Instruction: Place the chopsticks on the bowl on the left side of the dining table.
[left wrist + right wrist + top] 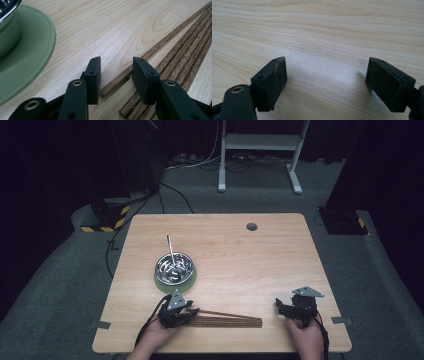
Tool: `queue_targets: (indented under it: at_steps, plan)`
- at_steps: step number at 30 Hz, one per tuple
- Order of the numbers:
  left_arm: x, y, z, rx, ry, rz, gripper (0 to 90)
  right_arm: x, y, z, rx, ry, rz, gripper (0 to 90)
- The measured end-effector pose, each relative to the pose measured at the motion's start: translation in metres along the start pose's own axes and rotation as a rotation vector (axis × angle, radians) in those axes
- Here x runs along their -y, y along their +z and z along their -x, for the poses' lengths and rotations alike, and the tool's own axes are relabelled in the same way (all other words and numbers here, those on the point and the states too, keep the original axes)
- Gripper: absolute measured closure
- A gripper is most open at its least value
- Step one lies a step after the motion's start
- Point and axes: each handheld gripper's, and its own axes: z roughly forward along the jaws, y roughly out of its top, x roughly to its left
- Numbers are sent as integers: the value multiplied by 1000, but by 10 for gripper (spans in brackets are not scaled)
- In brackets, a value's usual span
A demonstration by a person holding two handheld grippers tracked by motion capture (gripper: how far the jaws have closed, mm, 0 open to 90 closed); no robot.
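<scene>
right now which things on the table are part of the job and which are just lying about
In the job:
- left gripper, jaws astride one chopstick, pads not touching it
- dark brown wooden chopsticks

Lying about:
- steel bowl on green plate
- metal spoon in the bowl
- right gripper, open over bare wood

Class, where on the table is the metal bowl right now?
In the high view the metal bowl sits on a green plate left of the table's middle, just beyond the left gripper and the chopsticks; a metal utensil stands in it.
</scene>
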Motion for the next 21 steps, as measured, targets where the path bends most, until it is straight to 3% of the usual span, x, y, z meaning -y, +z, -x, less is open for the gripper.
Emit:
queue_targets:
  at_steps: [7, 11, 18, 21]
  plan:
    - [-1, 1, 0, 11, -3, 3, 576, 0, 0, 0, 0, 0, 1, 180]
    - [-3, 3, 1, 9, 17, -8, 534, 0, -2, 0, -12, -2, -14, 183]
    - [-5, 5, -3, 33, 2, -3, 568, 0, -2, 0, -13, -3, -13, 186]
    - [-6, 7, -1, 38, 35, -7, 569, 0, -1, 0, -14, 3, -11, 197]
